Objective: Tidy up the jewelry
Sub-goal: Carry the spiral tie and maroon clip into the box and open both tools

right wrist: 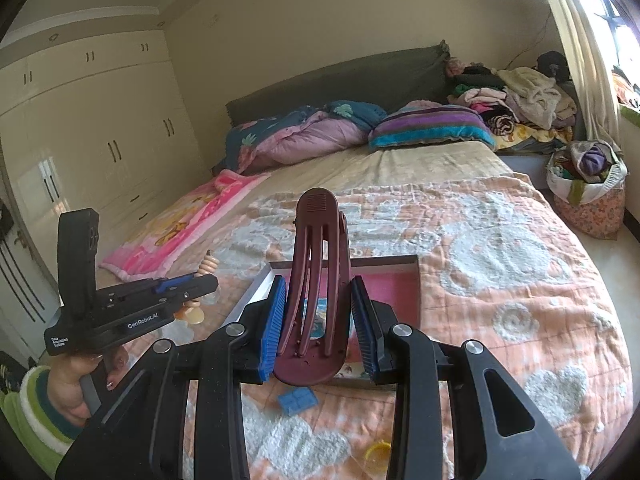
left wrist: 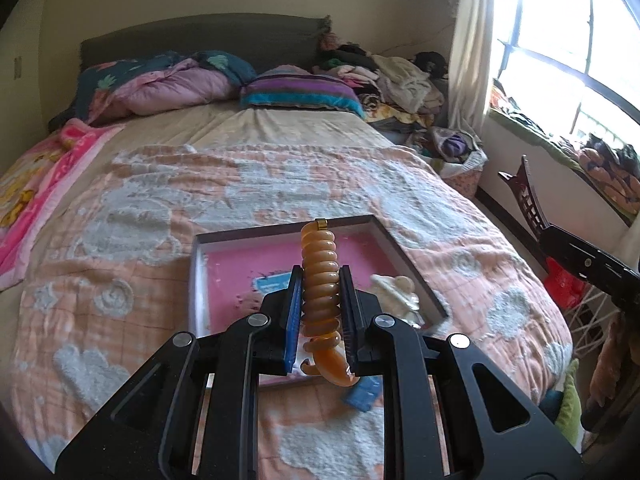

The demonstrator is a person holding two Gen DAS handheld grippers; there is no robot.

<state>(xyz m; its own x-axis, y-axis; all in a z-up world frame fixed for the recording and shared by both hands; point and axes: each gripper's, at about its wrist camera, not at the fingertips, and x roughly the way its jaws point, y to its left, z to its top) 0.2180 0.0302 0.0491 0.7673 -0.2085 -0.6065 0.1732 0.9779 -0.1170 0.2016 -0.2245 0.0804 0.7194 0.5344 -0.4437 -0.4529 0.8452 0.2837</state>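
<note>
The left gripper's (right wrist: 208, 280) black body reads "GenRobot.AI" on its side; a smaller white label beside it is too small to read. A hand (right wrist: 76, 380) holds its grip, with a green and white striped sleeve (right wrist: 24, 408) at the wrist.

Two grippers show, each with two blue pads. The left gripper (left wrist: 320, 304) is clamped on one amber spiral coil (left wrist: 320, 280), which stands upright between the pads, a small gold clasp at its top. The right gripper (right wrist: 318, 312) is closed on one maroon hair clip (right wrist: 316, 280), held upright with its prongs pointing down.

Both items hang above one shallow tray (left wrist: 198, 280) with a pink floor, lying on the peach and white blanket (left wrist: 120, 220) of the bed. Inside the tray, on its right side, lies one cream clip (left wrist: 394, 286). One small blue piece (right wrist: 298, 400) lies on the blanket just in front of the tray, and one yellow ring (right wrist: 378, 454) lies nearer.
</note>
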